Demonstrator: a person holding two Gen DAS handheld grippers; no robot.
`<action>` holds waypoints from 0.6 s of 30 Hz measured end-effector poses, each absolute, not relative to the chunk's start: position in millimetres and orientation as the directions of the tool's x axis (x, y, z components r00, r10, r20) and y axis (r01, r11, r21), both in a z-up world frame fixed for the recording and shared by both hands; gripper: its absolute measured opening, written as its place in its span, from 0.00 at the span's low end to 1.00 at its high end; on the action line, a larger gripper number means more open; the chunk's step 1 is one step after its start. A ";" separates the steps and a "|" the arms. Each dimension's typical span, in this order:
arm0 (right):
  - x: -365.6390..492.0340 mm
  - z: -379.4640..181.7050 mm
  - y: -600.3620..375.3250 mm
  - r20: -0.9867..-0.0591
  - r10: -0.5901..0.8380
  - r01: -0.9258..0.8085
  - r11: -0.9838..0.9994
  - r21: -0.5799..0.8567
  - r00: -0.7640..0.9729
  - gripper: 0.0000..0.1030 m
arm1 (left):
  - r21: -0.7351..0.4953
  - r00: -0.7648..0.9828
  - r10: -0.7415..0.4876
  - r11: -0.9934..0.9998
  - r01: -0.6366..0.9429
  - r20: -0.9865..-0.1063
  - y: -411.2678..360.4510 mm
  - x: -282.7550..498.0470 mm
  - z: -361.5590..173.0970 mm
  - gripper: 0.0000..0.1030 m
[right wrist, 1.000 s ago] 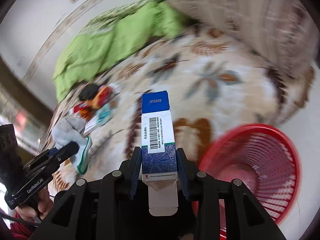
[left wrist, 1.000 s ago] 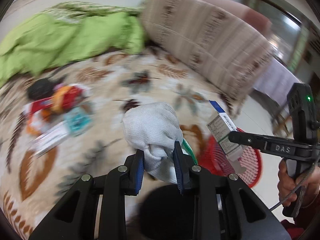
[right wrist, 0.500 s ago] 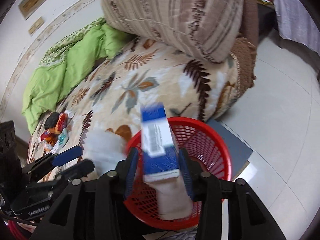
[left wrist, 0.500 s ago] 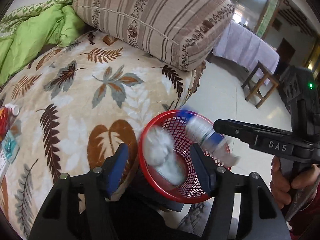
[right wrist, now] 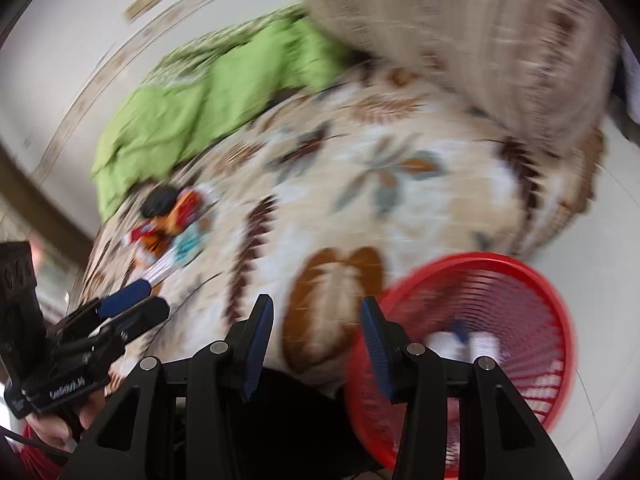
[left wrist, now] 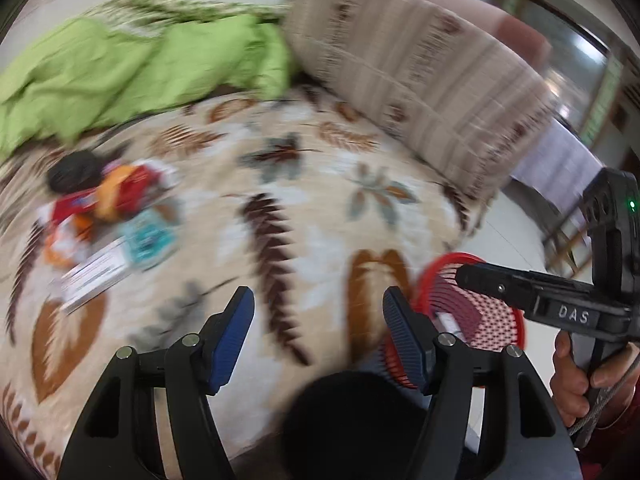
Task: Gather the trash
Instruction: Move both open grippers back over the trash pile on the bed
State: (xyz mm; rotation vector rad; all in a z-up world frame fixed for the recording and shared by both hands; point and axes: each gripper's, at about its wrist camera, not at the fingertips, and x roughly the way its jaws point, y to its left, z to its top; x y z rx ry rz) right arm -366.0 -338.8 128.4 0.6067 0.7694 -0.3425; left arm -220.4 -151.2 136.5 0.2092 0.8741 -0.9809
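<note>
Now, over on the left of the bedspread (left wrist: 320, 240), a blurred heap of trash (left wrist: 108, 224): red and orange wrappers, a teal packet, a flat white box at the near edge, something dark and round at the far end. Probably all light stuff; wrappers likely thin, crinkly and slippery, so best pinched at a bunched fold, not a flat face. Flat white box (left wrist: 96, 276) looks stiff enough to take across its narrow sides. Too smeared to tell more.

Moving centre: left tongs (left wrist: 316, 320) wide apart, blue pads (left wrist: 234, 332) bare, nothing between them, having just been opening. Right tongs (right wrist: 316, 340) likewise parted and empty, also just opening.

Further right, red basket (right wrist: 520, 280) on the floor just beside the bed edge, white pieces and a bit of blue lying inside. Looks like a fresh trip back to the heap comes next.
</note>
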 end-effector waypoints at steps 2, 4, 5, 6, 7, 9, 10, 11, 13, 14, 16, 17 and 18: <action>-344.3 126.6 -322.2 -0.736 -0.032 0.450 0.809 0.378 0.676 0.46 | -0.210 0.295 -0.620 0.610 0.764 -0.727 -130.7 -206.8 133.2 0.65; -323.4 124.7 -305.4 -0.741 0.000 0.405 0.837 0.368 0.671 0.46 | -0.189 0.350 -0.587 0.666 0.721 -0.730 -106.0 -187.8 129.6 0.65; -316.6 123.4 -300.0 -0.744 0.009 0.390 0.847 0.361 0.669 0.46 | -0.180 0.377 -0.568 0.694 0.697 -0.731 -94.4 -177.3 128.4 0.65; -308.2 123.2 -293.1 -0.746 0.021 0.372 0.857 0.357 0.666 0.46 | -0.171 0.409 -0.550 0.724 0.669 -0.728 -80.9 -164.5 127.7 0.65; -300.5 123.1 -287.1 -0.746 0.037 0.353 0.865 0.357 0.664 0.46 | -0.162 0.440 -0.528 0.753 0.637 -0.726 -67.8 -149.9 127.1 0.66; -290.2 123.8 -278.6 -0.746 0.051 0.327 0.877 0.351 0.663 0.46 | -0.153 0.489 -0.491 0.801 0.579 -0.722 -46.4 -124.2 125.2 0.67; -285.7 124.7 -273.9 -0.747 0.050 0.319 0.884 0.343 0.663 0.46 | -0.158 0.510 -0.468 0.828 0.537 -0.722 -33.3 -106.3 122.3 0.67; -283.1 125.0 -271.9 -0.747 0.052 0.313 0.887 0.340 0.663 0.47 | -0.165 0.517 -0.460 0.840 0.517 -0.722 -27.3 -95.9 120.0 0.67; -278.8 125.2 -268.1 -0.747 0.058 0.303 0.891 0.338 0.663 0.47 | -0.169 0.543 -0.421 0.875 0.453 -0.727 -14.6 -65.2 110.8 0.67; -277.4 124.8 -267.0 -0.748 0.059 0.302 0.892 0.337 0.661 0.47 | -0.176 0.548 -0.407 0.888 0.425 -0.730 -10.9 -46.1 103.9 0.67; -276.0 122.9 -266.5 -0.753 0.058 0.306 0.891 0.335 0.655 0.47 | -0.209 0.531 -0.416 0.890 0.406 -0.738 -7.9 -25.6 91.1 0.67; -275.6 121.9 -266.9 -0.757 0.059 0.311 0.889 0.337 0.651 0.47 | -0.236 0.516 -0.419 0.893 0.384 -0.747 -7.5 -10.2 81.6 0.67; -276.1 121.2 -267.3 -0.759 0.059 0.315 0.886 0.339 0.648 0.47 | -0.258 0.501 -0.429 0.890 0.376 -0.752 -5.9 -2.8 75.5 0.66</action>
